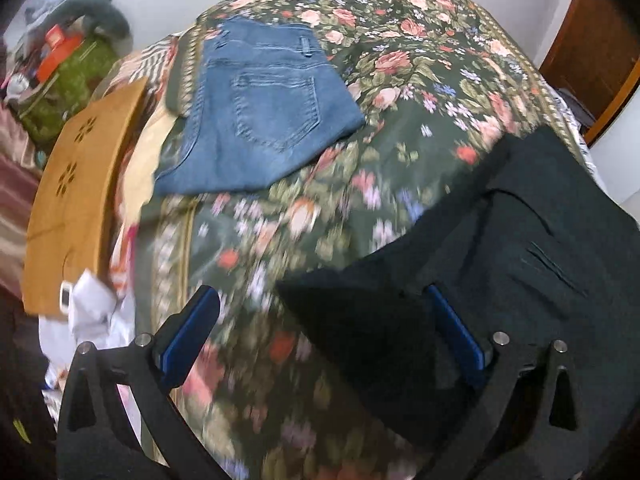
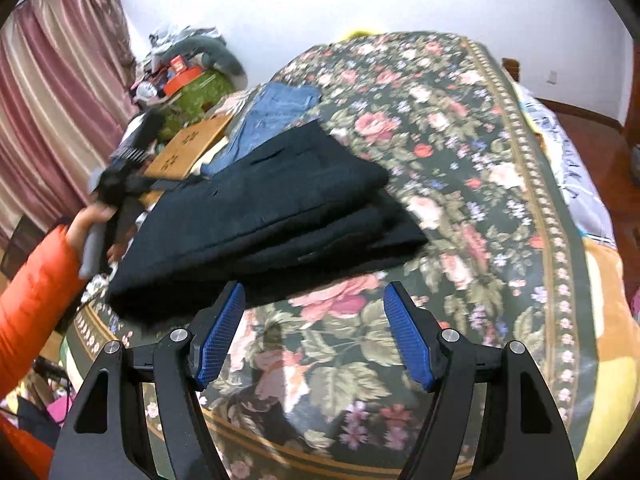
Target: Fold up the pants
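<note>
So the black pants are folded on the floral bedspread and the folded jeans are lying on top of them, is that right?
Not quite. The folded jeans lie beside the black pants, farther up the floral bedspread, not on top. The left wrist view shows bedspread between them. The rest is right.

— What covers the bed?
— A dark green floral bedspread (image 2: 440, 152) with pink roses and a beaded gold border.
— And off its left edge?
— A tan wooden board with flower-shaped cutouts (image 1: 76, 200), a heap of clutter with an orange box (image 2: 182, 76), possibly clothes, and pink striped curtains (image 2: 56, 100).
</note>
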Demonstrator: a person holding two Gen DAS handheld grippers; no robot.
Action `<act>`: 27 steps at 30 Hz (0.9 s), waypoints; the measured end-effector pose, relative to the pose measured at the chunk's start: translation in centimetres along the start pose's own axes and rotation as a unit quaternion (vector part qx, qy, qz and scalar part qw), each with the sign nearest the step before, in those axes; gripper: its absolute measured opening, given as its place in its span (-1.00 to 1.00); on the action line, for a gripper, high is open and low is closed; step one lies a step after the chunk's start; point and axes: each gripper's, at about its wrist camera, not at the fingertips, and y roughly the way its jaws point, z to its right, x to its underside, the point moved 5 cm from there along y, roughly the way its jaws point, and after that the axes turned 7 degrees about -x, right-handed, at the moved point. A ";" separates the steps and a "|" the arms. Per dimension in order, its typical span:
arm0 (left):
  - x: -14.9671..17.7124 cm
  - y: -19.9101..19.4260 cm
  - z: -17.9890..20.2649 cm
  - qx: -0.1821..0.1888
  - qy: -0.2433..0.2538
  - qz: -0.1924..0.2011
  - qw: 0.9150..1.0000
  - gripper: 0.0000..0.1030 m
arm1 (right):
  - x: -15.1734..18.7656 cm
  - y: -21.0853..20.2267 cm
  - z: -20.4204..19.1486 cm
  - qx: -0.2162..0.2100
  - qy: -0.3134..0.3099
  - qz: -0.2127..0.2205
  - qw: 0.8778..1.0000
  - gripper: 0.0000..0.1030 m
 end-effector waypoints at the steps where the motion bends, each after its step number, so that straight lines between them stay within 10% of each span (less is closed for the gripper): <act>1: 0.6 -0.7 -0.1 0.006 -0.001 0.001 1.000 1.00 | -0.1 -0.5 0.0 0.002 -0.002 0.006 1.000 0.33; 9: 6.8 -4.9 0.8 0.076 -0.024 0.005 0.997 1.00 | -1.0 -2.6 -1.6 -0.007 -0.015 0.044 0.999 0.34; 17: 7.2 -8.4 1.7 0.038 0.006 0.075 0.996 0.67 | 0.2 0.0 -3.0 0.013 -0.053 0.014 0.998 0.32; 23: 8.1 -8.3 0.9 0.028 0.001 0.079 0.997 0.60 | 1.1 0.5 -2.2 -0.003 -0.052 0.005 0.999 -0.06; 27: 8.2 -8.4 -0.8 -0.042 0.004 0.082 0.996 0.28 | 1.1 -0.1 -1.2 0.033 -0.054 -0.001 0.998 -0.42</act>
